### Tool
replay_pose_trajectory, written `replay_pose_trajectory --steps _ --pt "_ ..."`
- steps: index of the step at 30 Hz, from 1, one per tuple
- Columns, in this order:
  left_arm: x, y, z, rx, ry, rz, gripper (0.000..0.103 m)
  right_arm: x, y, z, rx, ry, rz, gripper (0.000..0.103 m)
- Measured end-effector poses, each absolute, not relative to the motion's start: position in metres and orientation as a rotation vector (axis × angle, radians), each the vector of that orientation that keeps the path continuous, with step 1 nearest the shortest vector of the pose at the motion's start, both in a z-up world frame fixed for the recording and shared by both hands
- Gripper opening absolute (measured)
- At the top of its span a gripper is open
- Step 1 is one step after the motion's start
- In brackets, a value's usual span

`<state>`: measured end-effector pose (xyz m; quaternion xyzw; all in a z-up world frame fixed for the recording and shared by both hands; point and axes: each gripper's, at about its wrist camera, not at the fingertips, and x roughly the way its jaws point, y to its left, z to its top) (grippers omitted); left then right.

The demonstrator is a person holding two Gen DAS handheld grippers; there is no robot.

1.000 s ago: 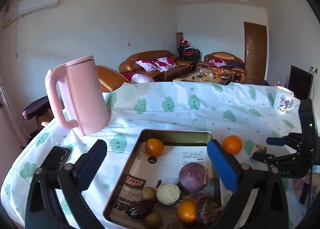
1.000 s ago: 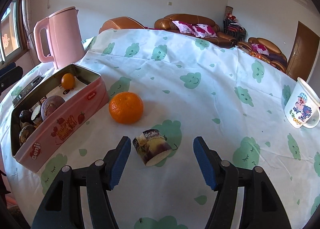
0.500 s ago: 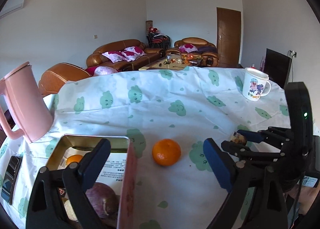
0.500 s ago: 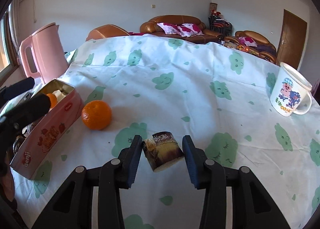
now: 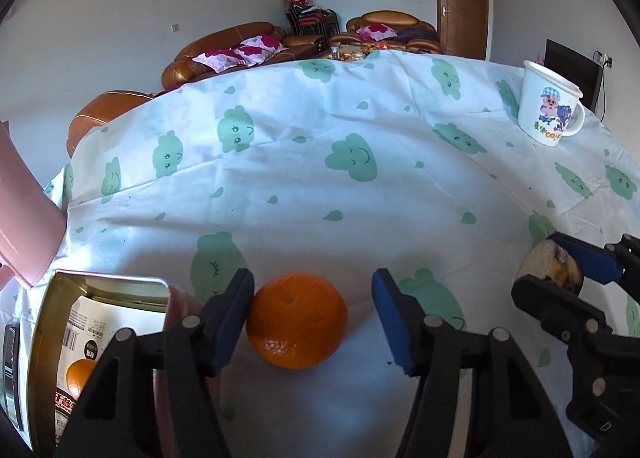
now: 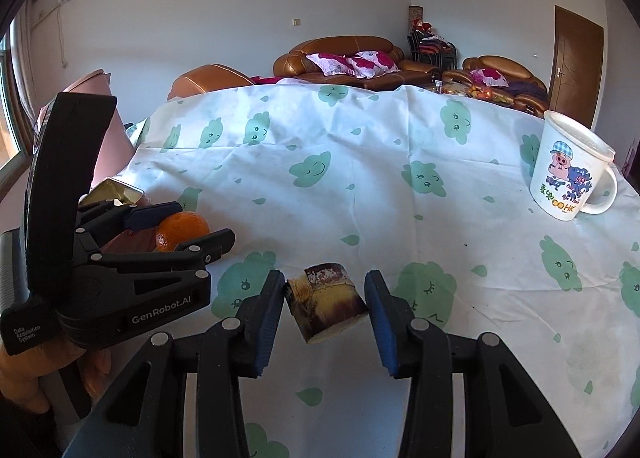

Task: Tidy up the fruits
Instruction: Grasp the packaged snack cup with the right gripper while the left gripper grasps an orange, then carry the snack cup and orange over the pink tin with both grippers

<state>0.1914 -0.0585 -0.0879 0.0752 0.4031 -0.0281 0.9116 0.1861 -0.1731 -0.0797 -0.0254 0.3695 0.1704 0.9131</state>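
2 grippers | left gripper (image 5: 312, 318) closing round orange (image 5: 296, 320) | right gripper (image 6: 325, 306) seemingly clamping cut fruit (image 6: 326, 300)

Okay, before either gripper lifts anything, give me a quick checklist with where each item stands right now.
1. Orange between the left gripper fingers: ok, it sits on the cloth between them.
2. Left grip closed on the orange: not ok, fingers are closing; one touches, the other has a gap.
3. Cut fruit piece between the right gripper fingers: ok.
4. Right grip firm on the piece: cannot tell; the fingers sit close against its sides.
5. Tin box open to receive fruit: ok, lid off beside the orange.
6. Mug clear of both grippers: ok, far off at the cloth's edge.
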Motion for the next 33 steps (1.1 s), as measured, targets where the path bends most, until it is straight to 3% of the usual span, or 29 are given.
replay_pose_trajectory --steps 4,15,23,26,33 --pt "0.184 -0.054 -0.082 0.124 0.796 -0.08 0.044 0.187 -0.174 -0.08 -0.046 0.762 0.356 0.044" --pt "0.181 -0.056 -0.083 0.124 0.807 -0.104 0.05 0.184 -0.175 -0.078 -0.048 0.739 0.351 0.044" --pt "0.173 -0.052 -0.082 0.102 0.792 -0.123 0.046 0.183 -0.181 -0.077 -0.01 0.733 0.365 0.044" --pt "0.173 -0.054 -0.083 0.123 0.8 -0.107 0.053 0.183 -0.18 -0.076 -0.013 0.732 0.363 0.044" --pt "0.166 -0.055 -0.082 0.116 0.792 -0.152 0.045 0.181 -0.183 -0.075 -0.004 0.714 0.363 0.044"
